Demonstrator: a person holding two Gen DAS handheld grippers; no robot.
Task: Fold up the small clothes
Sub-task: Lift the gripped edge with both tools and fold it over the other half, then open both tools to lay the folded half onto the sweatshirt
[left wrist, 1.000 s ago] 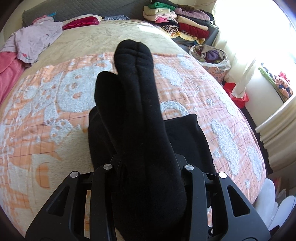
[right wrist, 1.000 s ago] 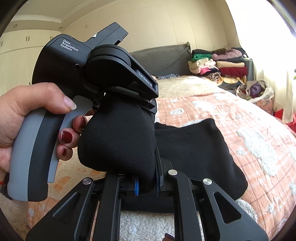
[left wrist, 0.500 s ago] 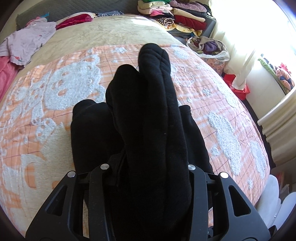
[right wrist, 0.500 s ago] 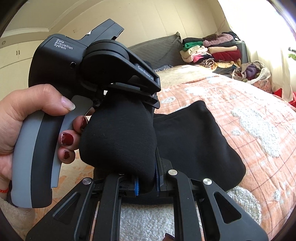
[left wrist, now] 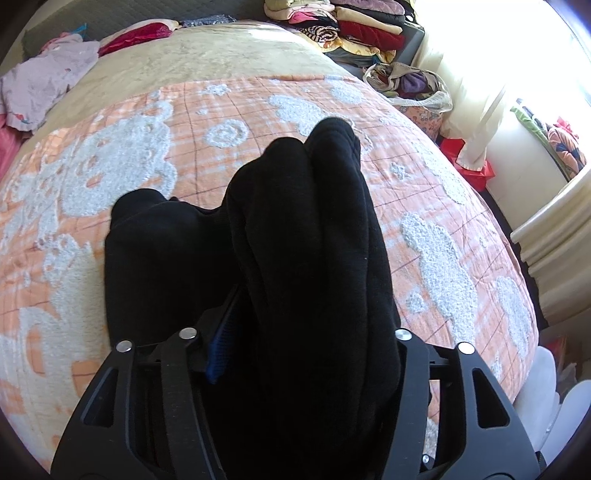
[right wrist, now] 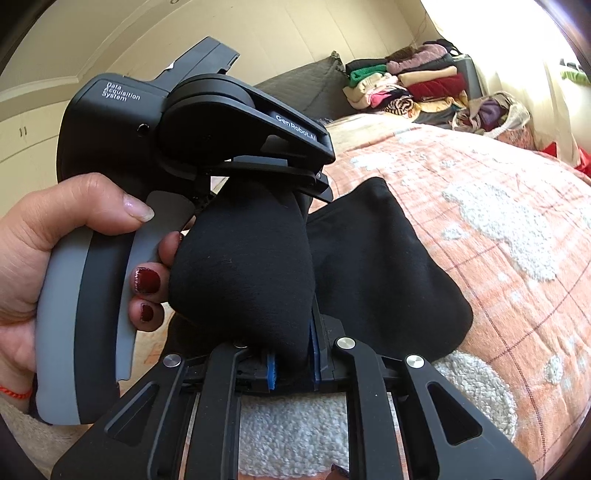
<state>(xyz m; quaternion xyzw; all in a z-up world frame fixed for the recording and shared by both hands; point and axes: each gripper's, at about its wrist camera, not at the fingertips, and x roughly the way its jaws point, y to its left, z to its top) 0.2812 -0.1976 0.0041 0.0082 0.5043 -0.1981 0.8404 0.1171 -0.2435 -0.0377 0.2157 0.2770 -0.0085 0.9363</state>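
Observation:
A small black garment [left wrist: 310, 236] is bunched in both grippers over the orange and white bedspread [left wrist: 155, 158]. My left gripper [left wrist: 295, 347] is shut on one folded end, which stands up thick and hides its fingertips. My right gripper [right wrist: 291, 365] is shut on the other bunched end [right wrist: 243, 273], its blue pads [right wrist: 271, 373] pinching the cloth. The left gripper's body [right wrist: 207, 133] and the hand holding it fill the left of the right wrist view. The rest of the garment [right wrist: 384, 269] lies flat on the bed.
Stacked folded clothes [left wrist: 354, 26] sit at the head of the bed on the right, with a bag of clothes [left wrist: 410, 81] beside the bed. Loose pink and lilac garments [left wrist: 40, 85] lie at the far left. The bed's right edge drops to the floor.
The left gripper has tilted down and forward, bringing the held end lower over the flat part of the garment. The right gripper keeps its hold and has moved closer to the left one.

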